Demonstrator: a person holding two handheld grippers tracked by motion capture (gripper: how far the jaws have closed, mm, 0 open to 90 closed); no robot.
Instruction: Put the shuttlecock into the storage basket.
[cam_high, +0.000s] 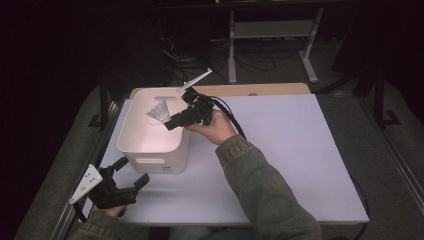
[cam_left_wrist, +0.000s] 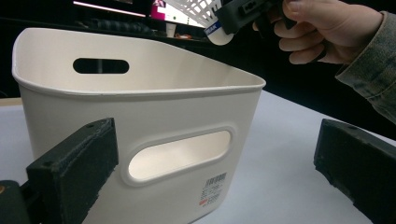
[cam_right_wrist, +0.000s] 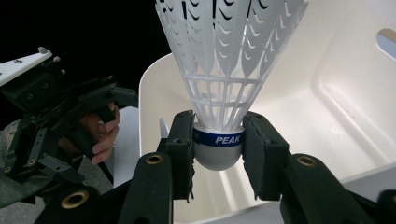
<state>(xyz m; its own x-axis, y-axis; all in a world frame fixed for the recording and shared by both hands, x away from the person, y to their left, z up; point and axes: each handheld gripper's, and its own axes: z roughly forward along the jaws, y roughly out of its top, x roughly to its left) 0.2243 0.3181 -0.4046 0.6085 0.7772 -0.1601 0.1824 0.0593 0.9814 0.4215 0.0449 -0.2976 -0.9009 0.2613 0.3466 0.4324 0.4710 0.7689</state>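
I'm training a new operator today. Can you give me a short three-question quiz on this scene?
1. True or false: the right gripper holds a shuttlecock by its cork.
2. Where is the shuttlecock? A) on the table B) over the bin C) in the left gripper
3. What word is on the shuttlecock's blue band?

Key: 1 true; 2 B; 3 PEAK

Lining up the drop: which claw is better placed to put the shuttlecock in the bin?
Right. The right claw grips the shuttlecock by its cork, above the open bin. The left claw is open outside the bin's near wall, holding nothing.
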